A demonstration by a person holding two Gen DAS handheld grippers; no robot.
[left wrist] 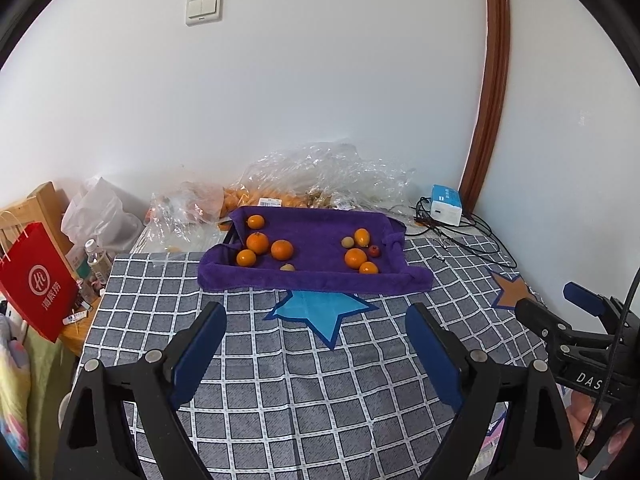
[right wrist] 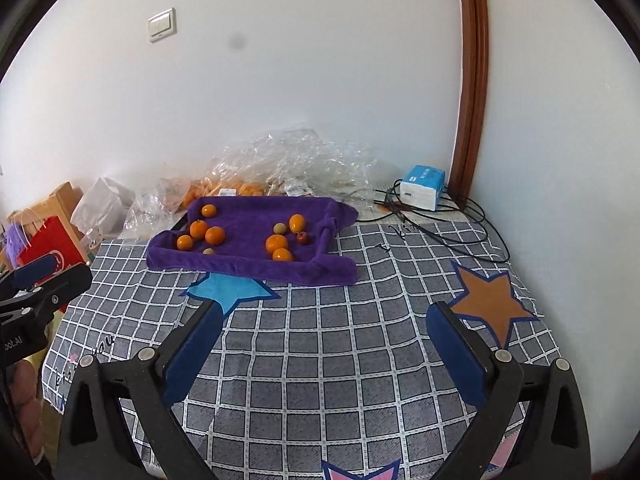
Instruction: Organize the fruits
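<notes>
Left wrist view looks along my left gripper (left wrist: 316, 320), whose blue-padded fingers (left wrist: 200, 344) stand wide apart with nothing between them, above the grey-and-white checked tablecloth (left wrist: 280, 392). Beyond them, past a light blue star patch (left wrist: 316, 310) sewn on the cloth, sits a purple towel-lined tray (left wrist: 316, 280) with raised edges. On its left side lie four round orange tangerines (left wrist: 258, 243), close together, with one small pale green-brown fruit (left wrist: 287, 267) just in front of them near the front rim. On its right side I see three more orange citrus fruits (left wrist: 355, 258), one of them oval, plus a second small pale fruit (left wrist: 347, 242) and a tiny red fruit (left wrist: 374, 251) beside them. Crumpled clear plastic bags (left wrist: 320, 172) holding more orange fruit lie behind the tray against the white wall. A white-and-blue box (left wrist: 446, 205) with black cables stands at the far right corner, and a red paper shopping bag (left wrist: 38, 280) hangs off to the left.

From the right wrist view, my right gripper (right wrist: 324, 326) is likewise spread wide and empty over the cloth, well short of the tray, with a brown star patch (right wrist: 490, 302) just beyond its right finger. Each gripper shows at the edge of the other's view.
</notes>
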